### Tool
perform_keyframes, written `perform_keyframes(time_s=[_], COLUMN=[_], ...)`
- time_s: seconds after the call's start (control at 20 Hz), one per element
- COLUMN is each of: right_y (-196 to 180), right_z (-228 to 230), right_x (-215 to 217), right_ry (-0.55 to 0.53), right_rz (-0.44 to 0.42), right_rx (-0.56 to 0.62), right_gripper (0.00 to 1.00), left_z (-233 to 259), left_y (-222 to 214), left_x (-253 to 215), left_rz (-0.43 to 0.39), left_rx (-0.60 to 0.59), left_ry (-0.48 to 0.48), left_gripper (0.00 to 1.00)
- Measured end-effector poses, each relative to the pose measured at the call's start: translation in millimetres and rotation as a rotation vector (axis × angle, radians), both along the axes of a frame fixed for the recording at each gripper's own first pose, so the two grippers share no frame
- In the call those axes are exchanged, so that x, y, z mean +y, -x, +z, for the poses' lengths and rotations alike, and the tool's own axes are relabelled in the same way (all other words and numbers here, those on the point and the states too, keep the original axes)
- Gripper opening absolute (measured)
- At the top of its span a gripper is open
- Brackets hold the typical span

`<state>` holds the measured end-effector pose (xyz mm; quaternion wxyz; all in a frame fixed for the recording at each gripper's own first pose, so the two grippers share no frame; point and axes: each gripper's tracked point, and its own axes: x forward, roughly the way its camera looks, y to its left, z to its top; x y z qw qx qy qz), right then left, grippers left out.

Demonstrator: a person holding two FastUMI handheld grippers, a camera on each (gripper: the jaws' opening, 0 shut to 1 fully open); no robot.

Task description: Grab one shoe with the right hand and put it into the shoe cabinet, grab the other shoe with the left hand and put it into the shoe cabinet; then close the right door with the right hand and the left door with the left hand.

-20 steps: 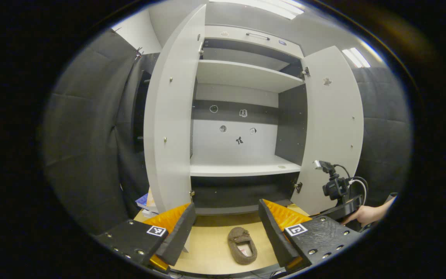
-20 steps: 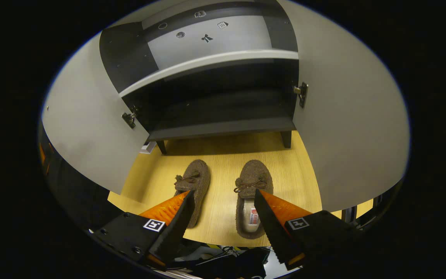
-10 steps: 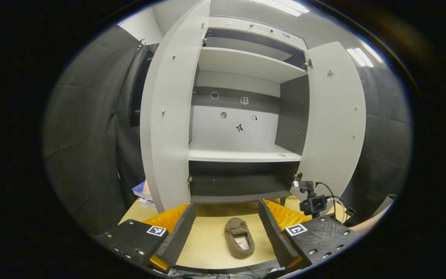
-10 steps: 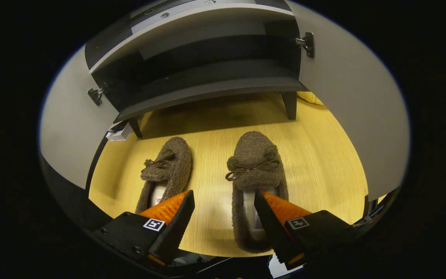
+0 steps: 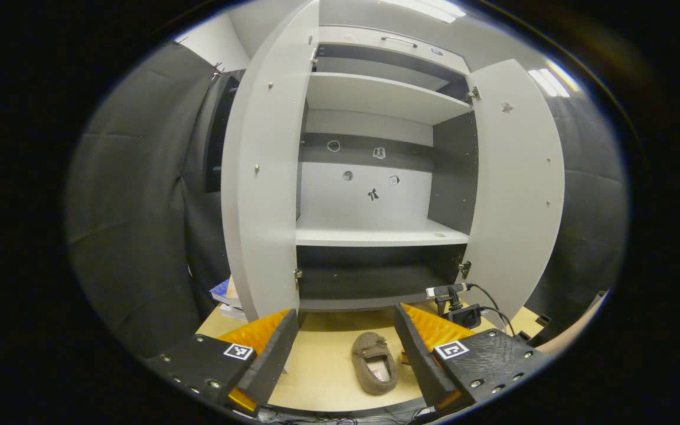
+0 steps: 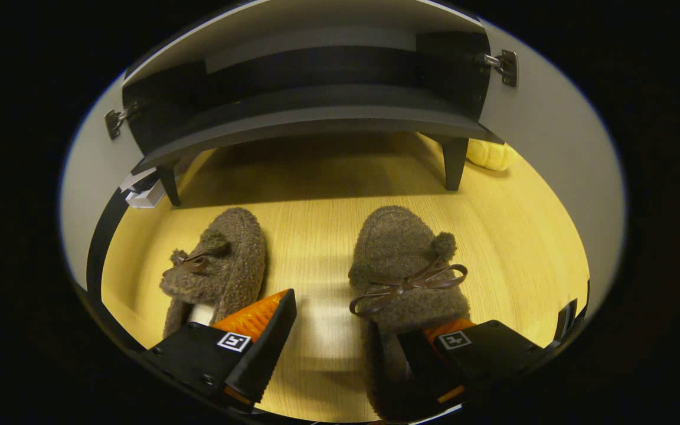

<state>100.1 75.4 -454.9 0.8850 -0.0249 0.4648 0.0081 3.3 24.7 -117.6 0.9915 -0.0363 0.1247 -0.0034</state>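
In the right gripper view, the right gripper [image 6: 343,330] is low over the wooden floor [image 6: 328,195] with its jaws spread wide. One finger is down inside the opening of the right slipper [image 6: 402,265], the other finger [image 6: 257,321] stands out over bare floor between the two slippers, so the slipper's inner side wall sits in the gap, and nothing is pinched. The left slipper [image 6: 219,265] lies just beside that outer finger, toe toward the shoe cabinet [image 6: 310,118]. Both slippers are brown and fuzzy with a bow lace, side by side in front of the cabinet, a strip of floor between them. The cabinet's dark bottom shelf stands on short legs beyond the toes, both doors swung open. A yellow soft thing [image 6: 490,154] rests on the floor by the cabinet's right leg.

In the left gripper view, the left gripper [image 5: 346,348] is held well back from the cabinet [image 5: 375,177], jaws parted and empty. One brown slipper [image 5: 374,369] lies on the floor in front of the cabinet, seen between the fingers. The left door [image 5: 263,177] and right door [image 5: 517,183] stand open, the pale shelves bare.
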Motion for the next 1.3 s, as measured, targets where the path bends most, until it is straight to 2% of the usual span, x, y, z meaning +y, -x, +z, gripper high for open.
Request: perform_keyframes(time_s=[0.1,0.25,0.3,0.35,0.4,0.45,0.55,0.6,0.75,0.8,0.85,1.0,1.05,1.3], right_y=[-4.9,-4.8,-3.3,-3.4,-2.8,-0.9,2.4,4.0,10.9,13.1,17.1,30.5,37.7,62.1], right_z=[-2.5,-3.6,-0.1,-0.1,1.9,3.0,4.5,8.9,26.7,36.1,44.1,75.0,84.6,144.6], right_x=[-14.6,-18.7,-17.5,-14.7,-14.4,-12.6,-11.7,-11.6,-15.9,-17.9,-17.0,-18.8,-20.6,-23.2], right_ry=[0.054,0.04,0.019,0.006,-0.009,-0.029,-0.058,-0.07,-0.076,-0.079,-0.087,-0.102,-0.104,-0.136], right_rz=[-0.03,-0.038,-0.039,-0.043,-0.04,-0.04,-0.043,-0.042,-0.054,-0.055,-0.049,-0.015,-0.01,0.006], right_rx=[-0.002,0.009,0.01,0.012,0.015,0.015,0.015,0.014,-0.008,-0.021,-0.033,-0.072,-0.083,-0.149], right_gripper=[0.74,0.33,0.33,0.16,0.16,0.08,0.05,0.05,0.05,0.04,0.04,0.05,0.04,0.04], left_z=[-0.6,-3.4,-3.3,-2.9,-1.8,-0.9,1.8,2.4,-3.5,-4.9,-6.1,-10.8,-11.8,-13.1], left_y=[3.0,3.9,3.8,3.4,2.5,2.1,0.8,0.6,1.3,1.7,2.1,2.5,1.8,-4.4], left_x=[-4.6,-11.2,-12.0,-13.1,-13.5,-14.0,-14.8,-15.8,-16.0,-15.4,-15.3,-13.9,-14.0,-17.0], left_rz=[-0.002,-0.019,-0.025,-0.031,-0.037,-0.041,-0.051,-0.058,-0.069,-0.07,-0.071,-0.079,-0.081,-0.097], left_rx=[0.004,0.008,0.006,0.002,-0.004,-0.009,-0.019,-0.019,-0.006,-0.004,-0.001,0.004,0.003,-0.003], left_ry=[0.009,0.006,0.003,-0.002,-0.008,-0.015,-0.022,-0.021,-0.004,0.0,0.001,-0.011,-0.016,-0.011], left_gripper=[1.0,1.0,1.0,0.94,0.94,0.94,0.94,1.0,1.0,0.94,1.0,1.0,0.94,0.94])
